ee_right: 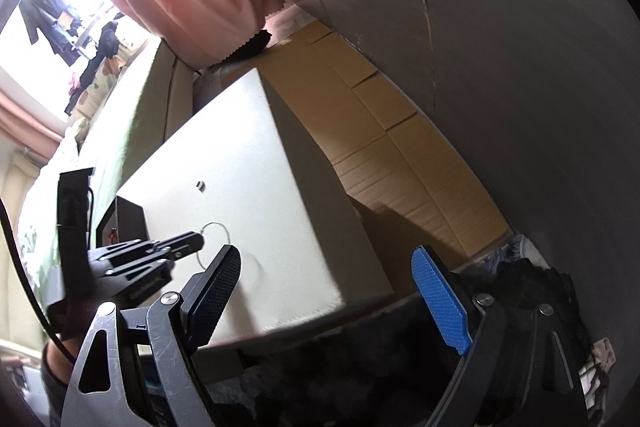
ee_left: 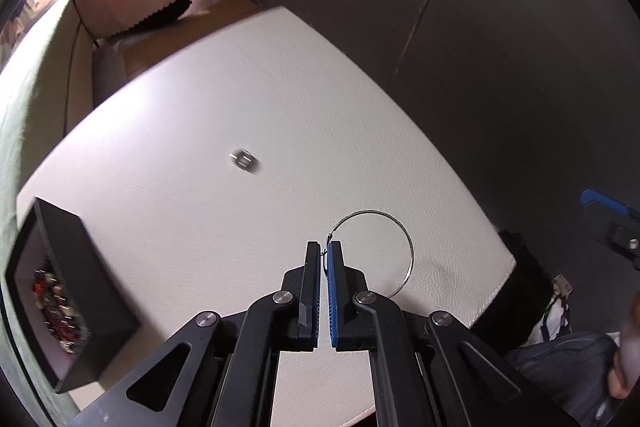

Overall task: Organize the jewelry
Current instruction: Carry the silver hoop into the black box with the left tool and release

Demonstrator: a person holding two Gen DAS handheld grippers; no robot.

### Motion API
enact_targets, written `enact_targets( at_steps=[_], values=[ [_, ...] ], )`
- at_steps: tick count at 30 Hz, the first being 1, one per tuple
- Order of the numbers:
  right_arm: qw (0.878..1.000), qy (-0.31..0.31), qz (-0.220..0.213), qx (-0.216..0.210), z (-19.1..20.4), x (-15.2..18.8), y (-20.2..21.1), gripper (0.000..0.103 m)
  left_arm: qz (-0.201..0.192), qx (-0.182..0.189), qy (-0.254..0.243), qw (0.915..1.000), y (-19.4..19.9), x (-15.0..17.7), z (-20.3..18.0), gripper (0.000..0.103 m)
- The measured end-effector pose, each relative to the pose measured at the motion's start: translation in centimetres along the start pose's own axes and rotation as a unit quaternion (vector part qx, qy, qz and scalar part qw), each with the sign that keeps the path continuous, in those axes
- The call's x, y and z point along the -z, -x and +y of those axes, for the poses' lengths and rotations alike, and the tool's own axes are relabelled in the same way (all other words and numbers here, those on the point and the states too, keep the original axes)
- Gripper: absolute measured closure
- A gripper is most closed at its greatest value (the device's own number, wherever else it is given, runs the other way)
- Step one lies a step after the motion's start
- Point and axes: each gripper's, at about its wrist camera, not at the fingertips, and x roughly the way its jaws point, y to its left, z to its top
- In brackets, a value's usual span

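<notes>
My left gripper (ee_left: 324,247) is shut on a thin silver hoop (ee_left: 376,212), pinching the wire near its clasp; the rest of the loop curves out to the right over the white padded surface (ee_left: 240,87). A small silver piece (ee_left: 245,159) lies alone further out on that surface. In the right wrist view the left gripper (ee_right: 198,241) and the hoop (ee_right: 218,223) appear at lower left, with the small silver piece (ee_right: 200,185) beyond. My right gripper (ee_right: 326,259) is open with nothing between its fingers, off the near corner of the surface.
A black jewelry box (ee_left: 80,287) with red and metal pieces inside stands at the left edge; it also shows in the right wrist view as the box (ee_right: 128,219). Cardboard (ee_right: 380,147) covers the floor beside a dark wall. Dark fabric (ee_right: 540,287) lies below the surface's corner.
</notes>
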Motion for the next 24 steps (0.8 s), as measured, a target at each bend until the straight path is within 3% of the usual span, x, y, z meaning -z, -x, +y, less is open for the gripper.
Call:
enact_targets(
  at_steps=[5,9,17,24],
  values=[
    [0.999,0.008,-0.001,-0.038,2.4,-1.1,-0.7,0.02,-0.036,0.007,0.02,0.9991,2.6,-0.4,2.9,0.1],
    [0.999,0.039,-0.002,-0.027,5.6,-2.3,-1.8,0.024,-0.056,0.014,0.05,0.9971,4.2,-0.3,6.0,0.1],
    [0.995,0.091,0.039,-0.016,11.8,-3.5,-6.1,0.048,-0.079,0.019,0.126,0.9887,6.7,0.7,13.5,0.1],
    [0.989,0.13,0.073,0.009,16.4,-4.1,-10.3,0.055,-0.092,0.018,0.165,0.9817,8.4,2.1,18.2,0.1]
  ],
)
